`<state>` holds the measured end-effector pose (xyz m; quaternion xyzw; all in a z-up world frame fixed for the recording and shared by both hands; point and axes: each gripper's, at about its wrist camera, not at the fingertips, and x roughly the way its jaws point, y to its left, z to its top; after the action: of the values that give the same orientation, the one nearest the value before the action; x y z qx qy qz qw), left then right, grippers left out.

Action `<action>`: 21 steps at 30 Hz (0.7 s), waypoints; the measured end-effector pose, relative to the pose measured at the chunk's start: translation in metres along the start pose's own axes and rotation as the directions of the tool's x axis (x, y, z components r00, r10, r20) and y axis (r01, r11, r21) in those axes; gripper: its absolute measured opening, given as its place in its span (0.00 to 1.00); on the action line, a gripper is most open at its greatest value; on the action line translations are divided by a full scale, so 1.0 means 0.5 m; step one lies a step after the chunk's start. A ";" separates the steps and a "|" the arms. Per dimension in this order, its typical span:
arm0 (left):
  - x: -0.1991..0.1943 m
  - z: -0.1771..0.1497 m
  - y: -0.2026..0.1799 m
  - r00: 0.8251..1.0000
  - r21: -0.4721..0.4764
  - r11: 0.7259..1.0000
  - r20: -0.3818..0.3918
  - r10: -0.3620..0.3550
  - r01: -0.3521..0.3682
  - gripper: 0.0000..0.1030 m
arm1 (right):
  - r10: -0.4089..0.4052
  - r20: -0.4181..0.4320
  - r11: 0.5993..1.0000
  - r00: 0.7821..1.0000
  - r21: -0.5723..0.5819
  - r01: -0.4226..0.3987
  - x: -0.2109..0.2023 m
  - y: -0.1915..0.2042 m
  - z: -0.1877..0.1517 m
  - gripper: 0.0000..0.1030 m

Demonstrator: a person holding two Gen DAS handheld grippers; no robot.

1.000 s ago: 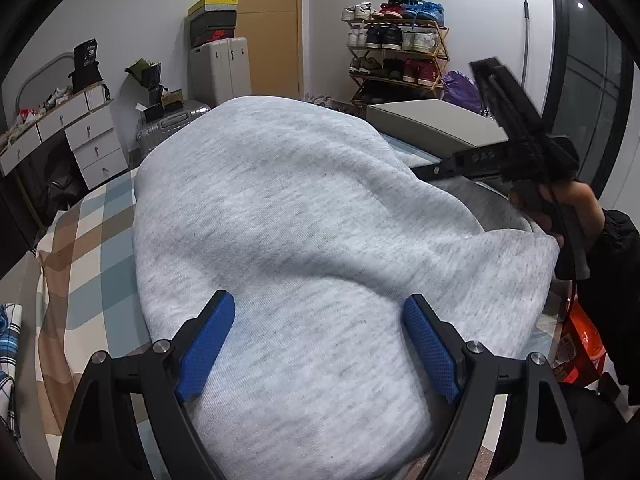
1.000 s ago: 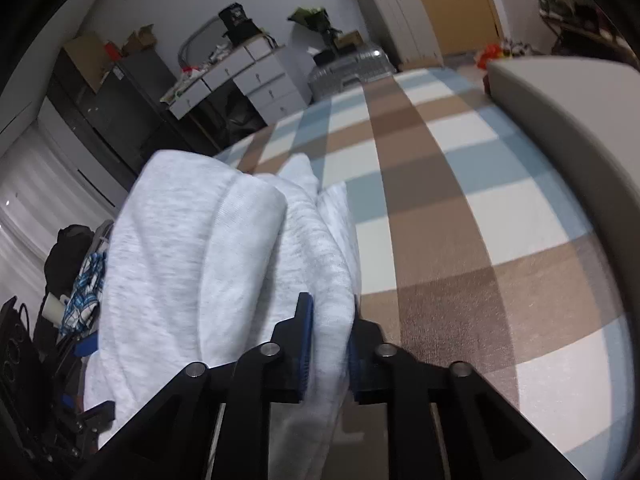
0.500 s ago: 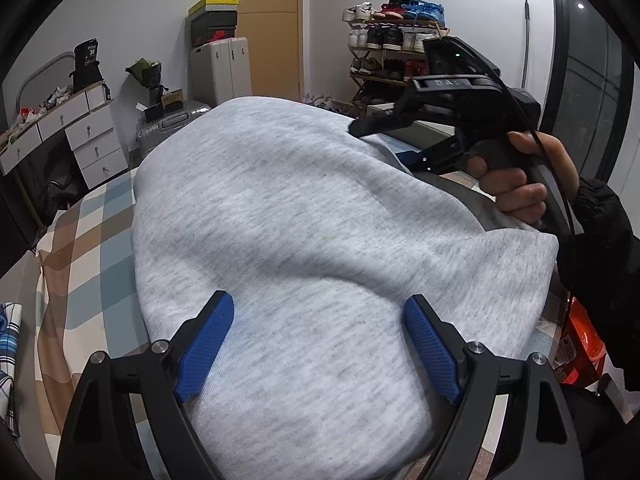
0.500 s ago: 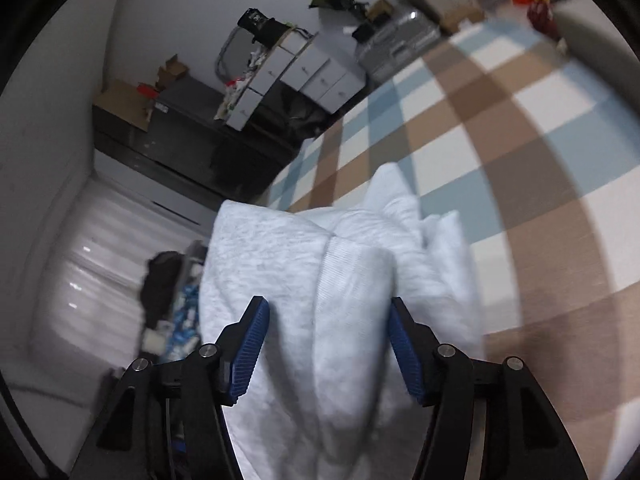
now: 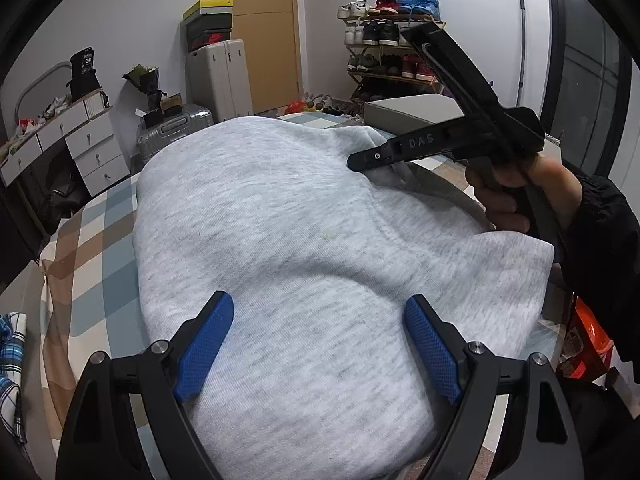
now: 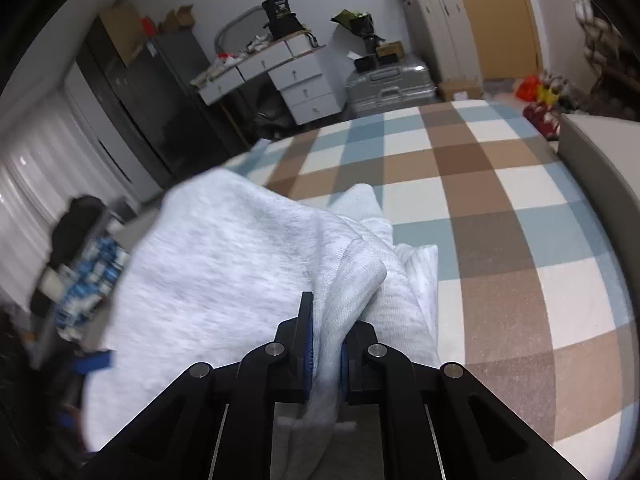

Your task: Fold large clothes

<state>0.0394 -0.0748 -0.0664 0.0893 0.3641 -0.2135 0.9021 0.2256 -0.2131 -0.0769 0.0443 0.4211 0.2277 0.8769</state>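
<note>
Each camera sits on a hand-held gripper and looks forward and downward along its fingers, close over the grey garment (image 5: pixel 288 240) on the checked bed (image 6: pixel 500 208). The left view faces the shoe rack (image 5: pixel 384 40); both views show the white drawers (image 6: pixel 304 84) and silver suitcase (image 5: pixel 172 128).

A heather-grey sweatshirt (image 5: pixel 280 240) lies on a bedsheet (image 6: pixel 500 208) checked in brown, pale blue and white; black grippers carry blue pads (image 5: pixel 204 344), beside a white drawer unit (image 5: pixel 96 152) and silver suitcase (image 6: pixel 390 84).
</note>
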 end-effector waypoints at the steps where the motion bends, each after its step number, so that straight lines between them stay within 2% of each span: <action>1: -0.001 0.000 0.003 1.000 -0.005 1.000 0.000 -0.005 0.005 0.81 | -0.024 -0.001 1.000 1.000 -0.015 0.023 -0.004 0.010 0.003 0.11; 4: -0.015 0.005 0.014 0.999 -0.029 0.999 0.004 -0.032 0.032 0.81 | -0.064 -0.015 0.997 0.998 -0.032 0.064 -0.029 0.030 0.014 0.22; 6: -0.037 0.013 0.026 0.998 -0.051 0.997 0.022 -0.060 0.061 0.81 | -0.070 0.009 0.997 0.998 -0.044 0.070 -0.066 0.043 0.014 0.35; 8: -0.070 0.028 0.049 0.993 -0.085 0.993 0.094 -0.078 0.086 0.81 | -0.056 0.055 0.997 0.997 -0.056 0.059 -0.112 0.048 0.006 0.47; 10: -0.090 0.047 0.078 0.985 -0.132 0.988 0.159 -0.061 0.082 0.81 | -0.038 0.093 0.997 0.995 -0.069 0.044 -0.149 0.062 0.006 0.50; 13: -0.076 0.082 0.118 0.983 -0.218 0.976 0.183 0.013 0.027 0.81 | 0.032 0.144 0.999 0.989 -0.045 -0.026 -0.189 0.101 0.006 0.59; 15: -0.040 0.102 0.136 0.988 -0.245 0.970 0.153 0.036 0.002 0.80 | 0.070 0.145 0.997 0.987 -0.051 -0.063 -0.196 0.134 0.000 0.59; 16: -0.013 0.110 0.144 0.992 -0.254 0.967 0.122 0.045 -0.013 0.73 | 0.082 0.141 0.996 0.987 -0.053 -0.075 -0.189 0.148 -0.005 0.60; 17: 0.005 0.110 0.145 0.995 -0.256 0.966 0.093 0.048 -0.023 0.59 | 0.091 0.131 0.995 0.987 -0.054 -0.085 -0.178 0.158 -0.010 0.60; 18: 0.038 0.108 0.148 0.998 -0.260 0.965 0.036 0.050 -0.039 0.53 | 0.103 0.109 0.994 0.989 -0.052 -0.098 -0.157 0.167 -0.017 0.60; 21: 0.052 0.088 0.149 0.997 -0.225 0.971 0.008 0.079 -0.075 0.53 | 0.066 0.009 0.997 0.998 -0.040 -0.065 -0.080 0.173 -0.042 0.60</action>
<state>0.1171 -0.0307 -0.0525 -0.0012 0.3745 -0.1366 0.9171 0.1564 -0.1558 -0.0382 0.0419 0.4102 0.2644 0.8718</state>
